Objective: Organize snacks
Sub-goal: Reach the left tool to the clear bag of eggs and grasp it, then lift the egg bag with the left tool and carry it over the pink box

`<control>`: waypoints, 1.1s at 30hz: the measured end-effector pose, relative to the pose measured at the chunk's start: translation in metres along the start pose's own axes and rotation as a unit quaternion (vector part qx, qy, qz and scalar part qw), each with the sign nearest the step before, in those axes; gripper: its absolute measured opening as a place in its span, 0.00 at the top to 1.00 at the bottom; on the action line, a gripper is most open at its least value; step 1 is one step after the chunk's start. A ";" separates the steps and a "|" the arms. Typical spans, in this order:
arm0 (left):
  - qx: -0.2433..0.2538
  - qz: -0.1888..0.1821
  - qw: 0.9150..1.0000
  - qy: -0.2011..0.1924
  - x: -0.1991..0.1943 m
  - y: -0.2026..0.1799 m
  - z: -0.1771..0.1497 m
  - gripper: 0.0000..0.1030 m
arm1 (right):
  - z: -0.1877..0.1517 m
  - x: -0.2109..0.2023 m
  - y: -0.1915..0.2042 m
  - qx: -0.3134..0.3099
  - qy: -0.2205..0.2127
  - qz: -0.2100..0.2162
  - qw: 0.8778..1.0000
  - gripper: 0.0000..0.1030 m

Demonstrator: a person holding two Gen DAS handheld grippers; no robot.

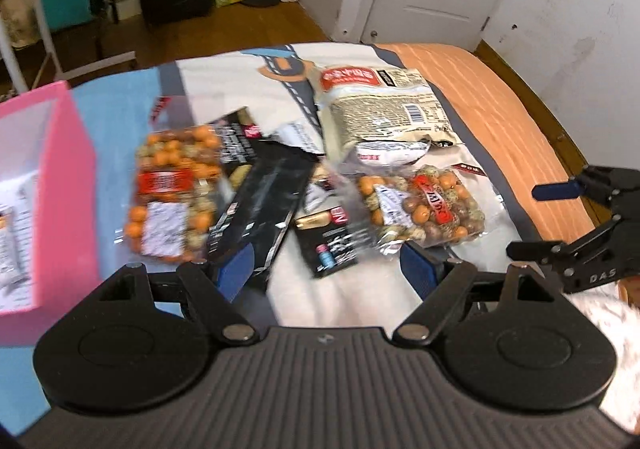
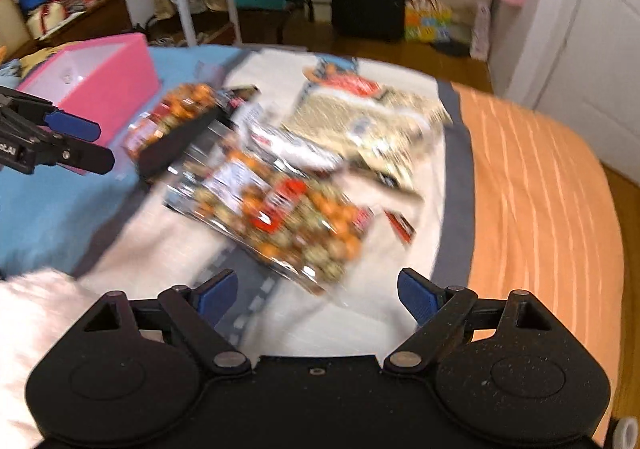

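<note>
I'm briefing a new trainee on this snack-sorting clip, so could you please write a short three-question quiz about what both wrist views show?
1. True or false: the left hand-held gripper is shut on a snack pack.
2. How many clear bags of orange and green coated nuts lie on the bed? A) one B) two C) four
3. Fill in: the pink box stands on the ____ part of the bedcover.

Key
1. False: both it and the right hand-held gripper are open, nothing between the pads.
2. B: the left nut bag and the right nut bag.
3. Blue.
</note>
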State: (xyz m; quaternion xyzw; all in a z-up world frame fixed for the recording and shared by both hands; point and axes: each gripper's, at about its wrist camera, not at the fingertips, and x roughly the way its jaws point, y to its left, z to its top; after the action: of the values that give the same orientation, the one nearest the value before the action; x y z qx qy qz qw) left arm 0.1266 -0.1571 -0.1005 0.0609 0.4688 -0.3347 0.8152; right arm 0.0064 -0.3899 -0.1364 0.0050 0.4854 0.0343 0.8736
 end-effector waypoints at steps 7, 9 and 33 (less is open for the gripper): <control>-0.017 -0.007 1.000 0.004 0.042 -0.011 0.006 0.25 | -0.021 0.038 -0.016 0.013 0.017 0.021 1.000 0.11; -0.025 -0.012 1.000 0.011 0.054 -0.013 0.007 0.26 | -0.023 0.047 -0.015 0.016 0.010 0.032 0.999 0.11; -0.039 -0.054 0.997 0.026 0.079 -0.040 0.011 0.74 | -0.014 0.059 0.000 0.004 -0.074 0.034 0.997 0.32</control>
State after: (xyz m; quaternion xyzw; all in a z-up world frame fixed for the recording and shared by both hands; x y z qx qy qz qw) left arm 0.1375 -0.2309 -0.1497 0.0121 0.5054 -0.3574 0.7853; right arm 0.0252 -0.3868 -0.1941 0.0276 0.4195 0.0617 0.9052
